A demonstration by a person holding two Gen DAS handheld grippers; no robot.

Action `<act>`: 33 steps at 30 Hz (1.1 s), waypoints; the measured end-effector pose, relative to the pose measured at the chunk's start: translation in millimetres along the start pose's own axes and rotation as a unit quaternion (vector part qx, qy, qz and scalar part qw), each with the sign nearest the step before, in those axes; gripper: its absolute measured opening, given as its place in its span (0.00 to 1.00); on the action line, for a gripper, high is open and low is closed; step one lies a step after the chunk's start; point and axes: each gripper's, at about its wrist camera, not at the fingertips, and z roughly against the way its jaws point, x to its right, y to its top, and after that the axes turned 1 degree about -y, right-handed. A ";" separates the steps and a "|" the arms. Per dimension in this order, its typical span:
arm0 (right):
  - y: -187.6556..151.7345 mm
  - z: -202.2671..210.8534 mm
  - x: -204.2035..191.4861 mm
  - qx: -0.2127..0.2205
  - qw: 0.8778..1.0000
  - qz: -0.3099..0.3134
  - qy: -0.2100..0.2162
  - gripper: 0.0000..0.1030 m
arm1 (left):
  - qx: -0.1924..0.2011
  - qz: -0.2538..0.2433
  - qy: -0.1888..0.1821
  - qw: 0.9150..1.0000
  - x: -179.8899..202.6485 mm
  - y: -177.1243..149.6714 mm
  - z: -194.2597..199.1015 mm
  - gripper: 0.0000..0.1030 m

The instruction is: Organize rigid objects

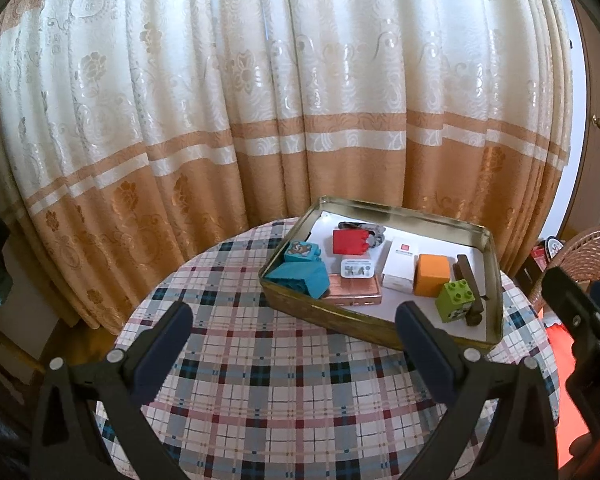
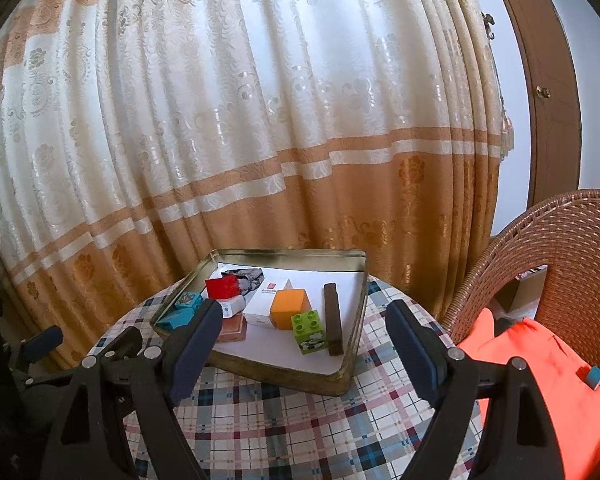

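Note:
A gold metal tray [image 1: 332,317] [image 2: 284,376] sits on the round plaid table [image 1: 260,392] [image 2: 284,432]. It holds a red block [image 1: 350,240] [image 2: 221,286], teal blocks [image 1: 300,272] [image 2: 180,312], an orange cube [image 1: 432,274] [image 2: 290,306], a green brick [image 1: 456,300] [image 2: 309,330], a dark brown bar [image 1: 470,284] [image 2: 333,316], a white box [image 1: 400,264] [image 2: 264,300] and a copper tin [image 1: 352,294] [image 2: 233,328]. My left gripper [image 1: 296,336] is open and empty, above the table in front of the tray. My right gripper [image 2: 304,340] is open and empty, just before the tray.
A cream and orange curtain [image 1: 260,100] [image 2: 240,120] hangs behind the table. A wicker chair [image 2: 560,248] with an orange garment [image 2: 548,380] stands at the right. A brown door [image 2: 556,92] is at the far right. The right gripper's body [image 1: 580,332] shows in the left wrist view.

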 end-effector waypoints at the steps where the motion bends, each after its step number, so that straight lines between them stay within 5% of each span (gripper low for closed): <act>1: 0.1 0.0 0.6 0.001 1.000 -0.001 0.000 0.83 | 0.000 -0.001 0.003 1.000 0.1 0.0 -0.9 1.00; 21: -3.3 -11.5 8.6 -0.012 1.000 -0.008 -0.003 0.83 | -0.006 -0.012 0.015 1.000 7.1 2.2 -11.5 1.00; 33: -2.9 -10.8 11.4 -0.015 1.000 -0.010 -0.002 0.83 | 0.035 -0.023 0.026 0.999 14.0 8.5 -1.4 1.00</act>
